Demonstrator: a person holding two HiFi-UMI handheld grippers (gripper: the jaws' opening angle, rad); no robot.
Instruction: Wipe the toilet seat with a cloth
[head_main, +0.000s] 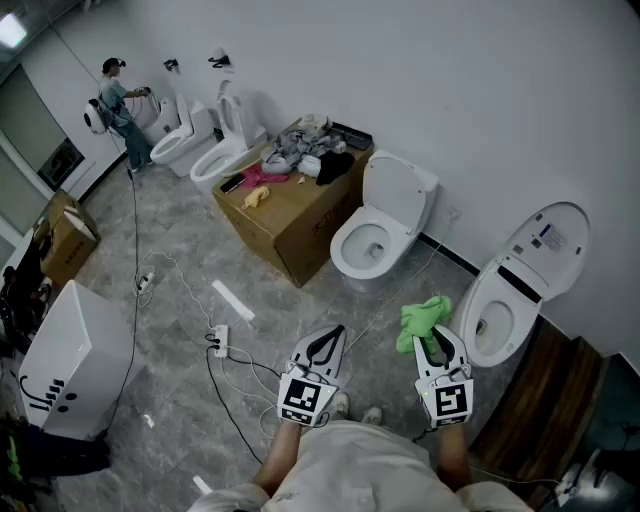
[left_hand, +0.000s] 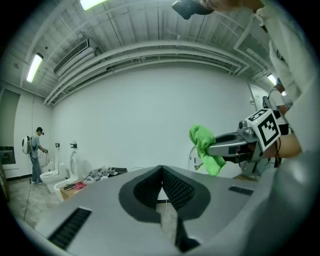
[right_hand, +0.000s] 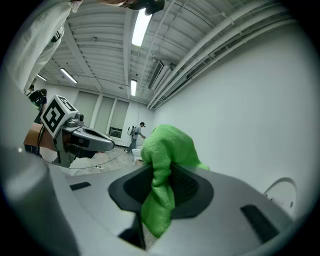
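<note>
- head view looks down on a grey marbled floor (head_main: 180, 300) along a white wall, with both grippers held out in front of the person.
- right gripper (head_main: 436, 338) has its jaws clamped on a green cloth (head_main: 422, 318). the right gripper view shows the cloth pinched between the pads, bunched above them and hanging down below.
- the cloth is held in the air, and from above it shows between two toilets, just beside the toilet seat (head_main: 468, 308) of the right-hand toilet (head_main: 545, 250), whose lid stands open. i cannot tell whether it touches anything there.
- left gripper (head_main: 327, 335) has its jaws pressed together with nothing between them, as the left gripper view shows. it is level with the right gripper and near it, off to that gripper's left.
- middle toilet (head_main: 398, 195) stands against the wall with its lid raised and its bowl open.
- a cardboard box (head_main: 290, 225) sits just beside the middle toilet, with a heap of clothes (head_main: 300, 155) on top.
- two more toilets (head_main: 205, 150) stand farther along the wall, and a person (head_main: 118, 105) stands beside the far one.
- a power strip (head_main: 220, 340) with cables lies on the floor ahead of the left gripper.
- a white box-shaped unit (head_main: 75, 355) stands at the left, with a smaller cardboard box (head_main: 65, 235) beyond it.
</note>
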